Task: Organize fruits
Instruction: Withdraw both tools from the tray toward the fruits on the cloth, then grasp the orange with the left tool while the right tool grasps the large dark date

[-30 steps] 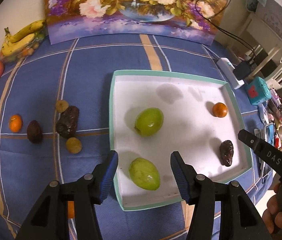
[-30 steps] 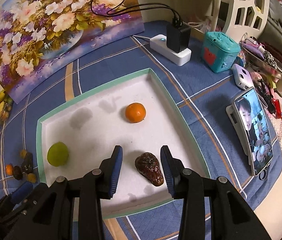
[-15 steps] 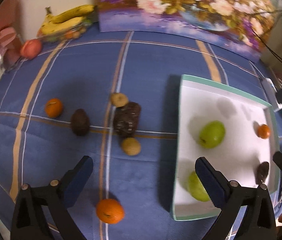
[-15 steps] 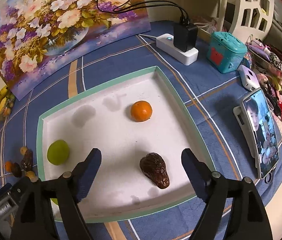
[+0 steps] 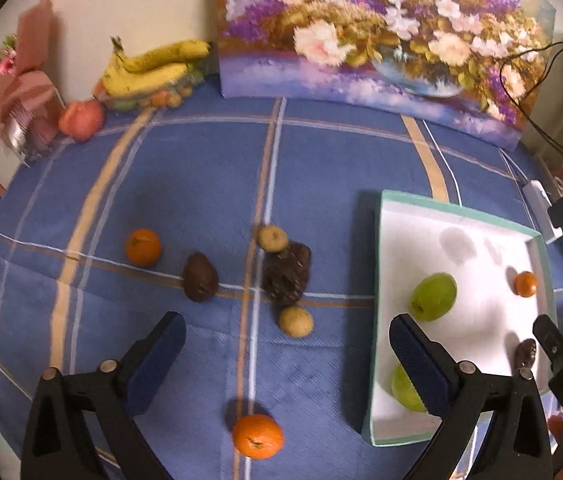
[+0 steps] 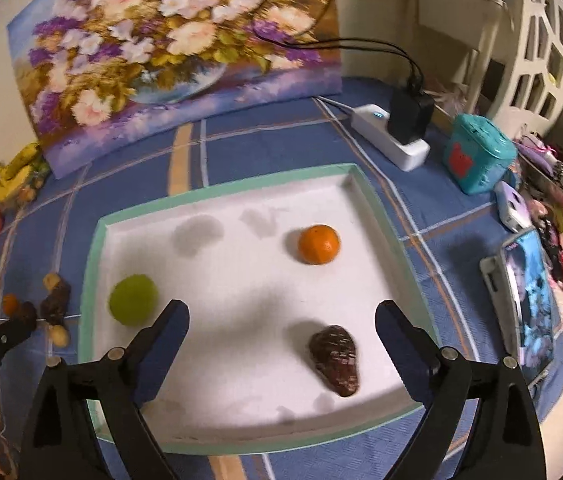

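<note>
My left gripper (image 5: pixel 287 354), fingers spread, sees a loose orange (image 5: pixel 257 436) on the table (image 5: pixel 185 184); my right gripper (image 6: pixel 281 334), likewise spread, sees only the tray (image 6: pixel 93 248).

Fruit lies partly in your tray (image 5: pixel 377 280), partly on the cloth (image 5: pixel 201 168) to its left.

In the tray you have two round fruits (image 5: pixel 433 297) on the left side, one nearer you, a mandarin (image 6: pixel 318 244) toward the far right, and a wrinkled fruit (image 6: pixel 334 360) near right. Left of the tray sit a large wrinkled fruit (image 5: pixel 287 274), a small fruit touching its far end, another just before it, then a second wrinkled fruit (image 5: pixel 200 277) and a mandarin farther left. Another mandarin (image 5: pixel 257 436) lies nearest you. Bananas (image 5: pixel 149 68) and the painting (image 5: pixel 381 28) stand behind.
</note>
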{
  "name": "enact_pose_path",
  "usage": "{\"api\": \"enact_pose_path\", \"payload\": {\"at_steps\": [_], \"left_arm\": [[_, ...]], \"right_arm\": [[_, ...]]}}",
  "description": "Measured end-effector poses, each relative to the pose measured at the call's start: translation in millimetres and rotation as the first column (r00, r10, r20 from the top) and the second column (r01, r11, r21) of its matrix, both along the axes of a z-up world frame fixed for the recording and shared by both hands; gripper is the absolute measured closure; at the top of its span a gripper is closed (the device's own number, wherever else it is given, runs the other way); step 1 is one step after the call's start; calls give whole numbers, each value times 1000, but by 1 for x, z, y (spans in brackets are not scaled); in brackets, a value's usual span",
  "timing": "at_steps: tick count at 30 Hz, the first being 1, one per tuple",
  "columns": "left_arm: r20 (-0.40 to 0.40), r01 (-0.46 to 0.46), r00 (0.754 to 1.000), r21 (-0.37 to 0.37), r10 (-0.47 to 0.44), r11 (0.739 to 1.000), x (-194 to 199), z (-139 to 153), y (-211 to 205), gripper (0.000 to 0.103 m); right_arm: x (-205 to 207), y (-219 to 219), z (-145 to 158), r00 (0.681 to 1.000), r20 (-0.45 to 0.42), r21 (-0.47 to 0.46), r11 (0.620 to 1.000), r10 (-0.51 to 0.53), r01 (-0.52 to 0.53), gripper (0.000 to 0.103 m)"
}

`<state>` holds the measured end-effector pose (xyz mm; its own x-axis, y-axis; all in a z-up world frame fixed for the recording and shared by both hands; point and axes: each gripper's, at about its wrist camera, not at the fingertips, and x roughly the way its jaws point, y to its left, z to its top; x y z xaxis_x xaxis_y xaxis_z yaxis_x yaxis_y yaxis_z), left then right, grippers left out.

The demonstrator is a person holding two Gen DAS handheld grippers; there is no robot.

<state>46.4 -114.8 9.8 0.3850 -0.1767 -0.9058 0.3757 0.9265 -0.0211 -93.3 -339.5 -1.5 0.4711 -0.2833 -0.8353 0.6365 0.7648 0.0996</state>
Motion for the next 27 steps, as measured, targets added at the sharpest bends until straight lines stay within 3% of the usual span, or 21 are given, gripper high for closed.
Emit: {"api": "enact_pose_path", "payload": {"at_steps": [6,11,22,27], "left_arm": [[42,-18,999,3,18,1000,5,15,11,0],[34,-109,994,20,109,994,12,19,28,0],[34,-155,987,-86,158,984,36,31,75,0],[85,-185,978,-46,188,982,46,32,102,0]], "right_arm": [[6,15,3,999,11,-32,999,37,-37,9],[12,23,-1,999,3,8,999,53,-53,9],[39,60,5,991,29,-7,991,134,-134,8],[58,87,2,982,12,-20,982,190,-190,8]]}}
